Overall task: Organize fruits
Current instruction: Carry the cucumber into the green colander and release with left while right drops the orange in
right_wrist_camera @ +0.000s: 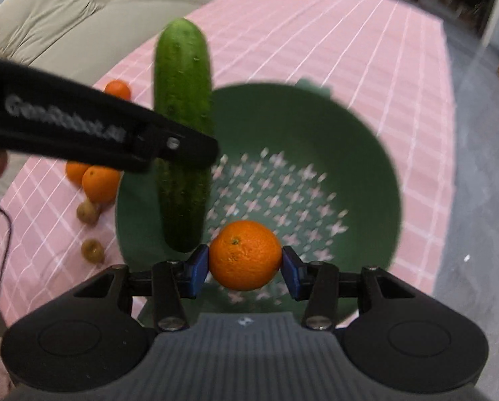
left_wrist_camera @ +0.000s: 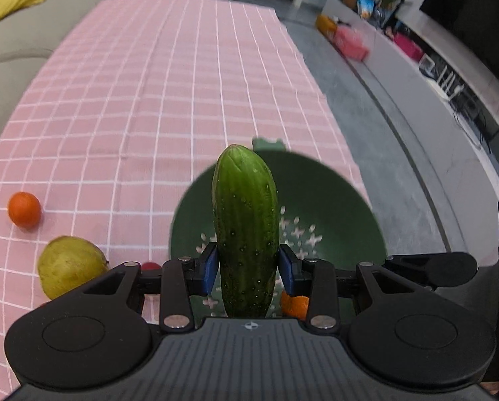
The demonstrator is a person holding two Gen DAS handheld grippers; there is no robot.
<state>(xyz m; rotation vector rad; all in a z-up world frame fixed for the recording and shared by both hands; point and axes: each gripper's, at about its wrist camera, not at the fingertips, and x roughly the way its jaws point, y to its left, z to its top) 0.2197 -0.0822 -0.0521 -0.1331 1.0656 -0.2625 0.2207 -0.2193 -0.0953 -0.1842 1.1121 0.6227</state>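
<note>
left gripper (left_wrist_camera: pixel 246 269) clamped on cucumber (left_wrist_camera: pixel 246 230), held over left side of green colander (left_wrist_camera: pixel 333 207); right gripper (right_wrist_camera: pixel 245 264) clamped on orange (right_wrist_camera: pixel 245 255) above colander's near rim; pear (left_wrist_camera: pixel 69 265), more oranges (right_wrist_camera: pixel 97 180) left on pink checked cloth (left_wrist_camera: pixel 149 100)

Bumpy dark green cucumber (left_wrist_camera: pixel 246 230) is up in the air, standing on end over the green colander (right_wrist_camera: pixel 376 153). A bright orange (right_wrist_camera: pixel 245 254) hangs over that same perforated bowl. Still on the pink checked cloth: a yellow-green pear (left_wrist_camera: pixel 69 265), more oranges (right_wrist_camera: pixel 99 182) and small brown fruits (right_wrist_camera: pixel 88 211).
</note>
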